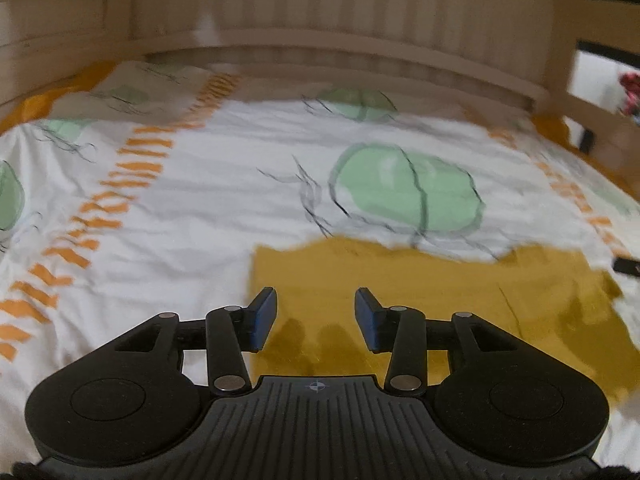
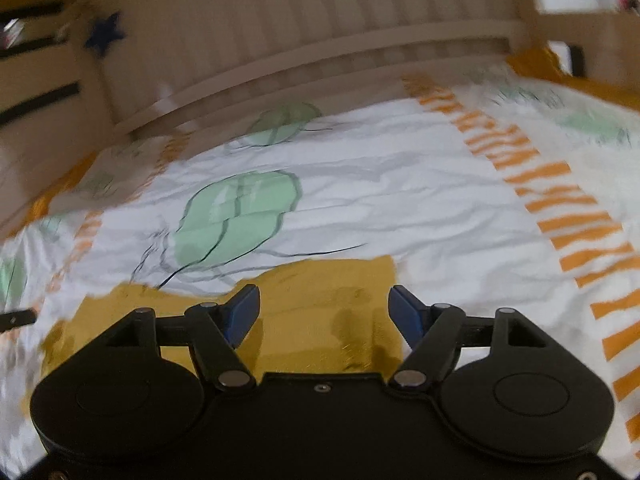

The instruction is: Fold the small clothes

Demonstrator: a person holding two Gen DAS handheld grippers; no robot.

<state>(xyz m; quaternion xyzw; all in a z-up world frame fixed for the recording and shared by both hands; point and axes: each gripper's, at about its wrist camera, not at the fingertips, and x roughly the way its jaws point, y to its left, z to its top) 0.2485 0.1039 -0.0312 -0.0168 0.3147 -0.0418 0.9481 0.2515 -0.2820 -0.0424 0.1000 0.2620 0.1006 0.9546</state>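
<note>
A mustard-yellow garment (image 1: 420,292) lies flat on a bed with a white printed sheet (image 1: 200,200). In the left wrist view my left gripper (image 1: 316,312) is open and empty, hovering over the garment's left part, near its left edge. In the right wrist view the same garment (image 2: 316,308) lies under my right gripper (image 2: 324,312), which is open and empty above the garment's right part. A dark tip of the other gripper shows at the right edge of the left view (image 1: 626,266) and at the left edge of the right view (image 2: 16,318).
A wooden slatted headboard (image 1: 340,12) stands behind the bed, also in the right wrist view (image 2: 320,32). The sheet (image 2: 400,200) has green shapes and orange stripes. Wooden bed rails run along both sides. Both views are motion-blurred.
</note>
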